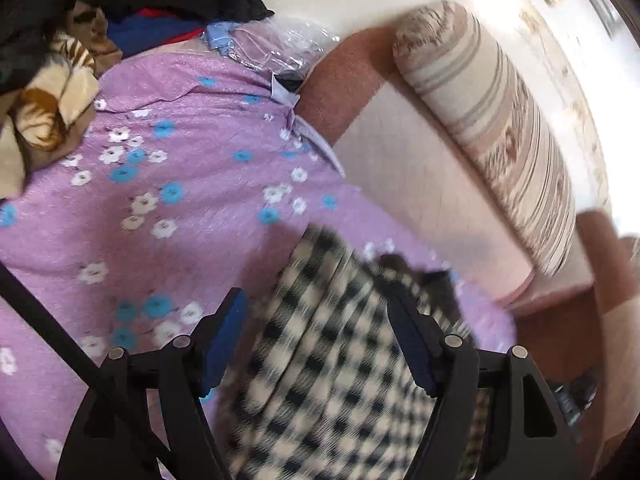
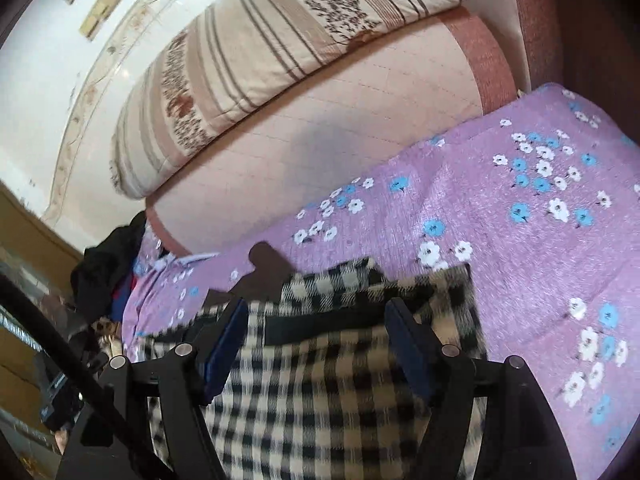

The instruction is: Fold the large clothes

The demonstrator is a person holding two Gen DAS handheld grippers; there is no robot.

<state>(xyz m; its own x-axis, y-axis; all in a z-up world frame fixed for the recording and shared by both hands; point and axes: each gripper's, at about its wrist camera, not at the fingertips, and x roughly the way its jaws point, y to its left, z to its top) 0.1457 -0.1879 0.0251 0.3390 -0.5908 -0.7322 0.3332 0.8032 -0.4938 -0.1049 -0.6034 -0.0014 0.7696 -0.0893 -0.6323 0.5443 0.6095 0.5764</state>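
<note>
Here the largest thing in view is the bed (image 2: 540, 216), covered by a purple spread with blue and white flowers, backed by a padded pink headboard (image 2: 340, 120) on which a striped bolster pillow (image 1: 500, 120) rests. At one end of the bed sits a pile of other clothes (image 1: 60, 20), dark and tan pieces heaped together, well apart from the work in hand.

The task's thing, a black-and-cream checked garment (image 2: 312, 380), lies on the spread near the headboard side, gathered into several layers with a dark lining or collar showing at its far edge. It is blurred in both views, so the exact fold lines cannot be told.

The left gripper (image 1: 316, 344) hangs over one part of the checked cloth with its jaws standing apart; the cloth shows between them, but the blue pads do not press on it. The right gripper (image 2: 316, 344) is likewise spread wide above the garment's upper edge, holding nothing.

By the look of it, a fold has just been laid down and let go. The next move probably calls for choosing two fresh points on an outer edge, closing on them together, and carrying that edge across evenly so the layers do not slide.
</note>
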